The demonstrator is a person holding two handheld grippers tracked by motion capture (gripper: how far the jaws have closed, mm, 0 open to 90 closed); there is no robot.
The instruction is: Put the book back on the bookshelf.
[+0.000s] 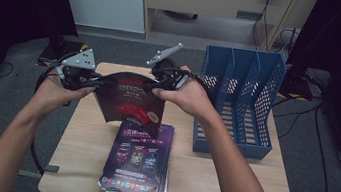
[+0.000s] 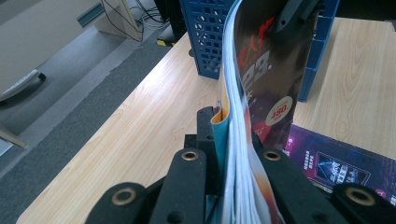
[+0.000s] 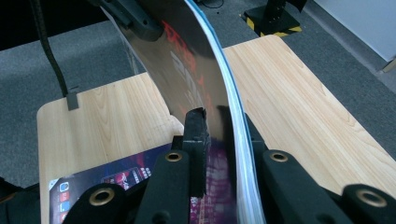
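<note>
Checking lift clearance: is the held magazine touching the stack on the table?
Apart. The high view shows the magazine held up by both grippers, its lower edge overlapping the stack only in the picture; the left gripper view shows table between them.

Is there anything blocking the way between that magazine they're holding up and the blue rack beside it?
Nothing visible does. The magazine hangs above the table, gripped by the left gripper and right gripper. The blue rack stands to its right, its slots open on top.

Bare forearms, black hand-held grippers

Each black gripper, left gripper (image 1: 91,81) and right gripper (image 1: 156,85), carries a grey three-cornered plate, brass-ringed screw holes and a trailing black cable.
</note>
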